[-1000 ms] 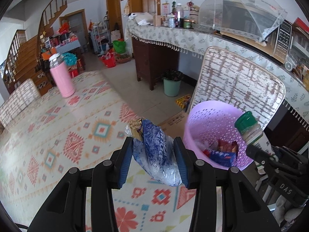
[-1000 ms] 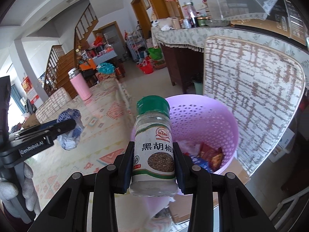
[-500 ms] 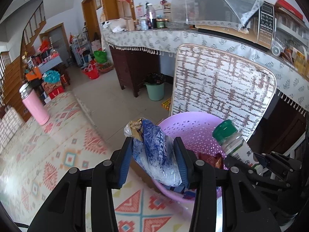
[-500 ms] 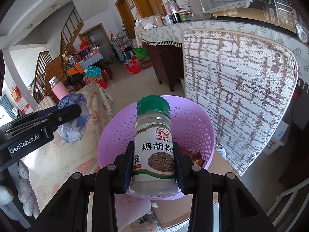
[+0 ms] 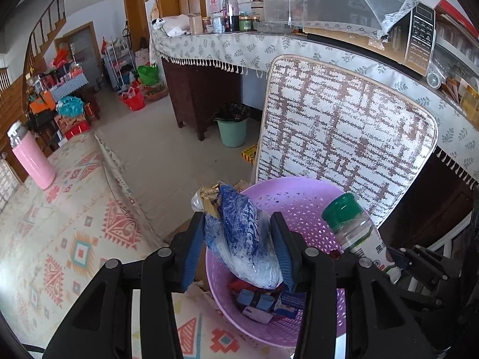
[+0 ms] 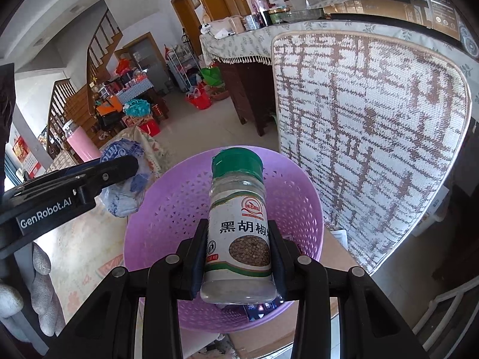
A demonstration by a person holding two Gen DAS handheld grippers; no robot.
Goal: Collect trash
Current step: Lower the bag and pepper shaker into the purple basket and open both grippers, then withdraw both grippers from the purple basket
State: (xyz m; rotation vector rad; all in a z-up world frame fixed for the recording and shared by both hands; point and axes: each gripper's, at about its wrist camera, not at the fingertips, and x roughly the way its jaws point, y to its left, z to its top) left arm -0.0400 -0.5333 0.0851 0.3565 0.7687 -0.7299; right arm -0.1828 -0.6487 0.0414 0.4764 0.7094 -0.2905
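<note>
While over basket point(image 5: 299, 197), bag point(image 5: 242, 236) between left hand-held gripper point(image 5: 239, 248)

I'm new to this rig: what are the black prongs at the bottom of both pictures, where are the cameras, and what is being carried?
No robot: a person holds a two-finger gripper in each hand, with a fisheye camera looking along its fingers. The left gripper, jaws just opening, has a crumpled blue-and-clear plastic bag between its pads. The right gripper clamps a green-capped clear pepper bottle. Both hang over a perforated purple plastic basket already holding wrappers, beside a table under a patterned cloth.
</note>
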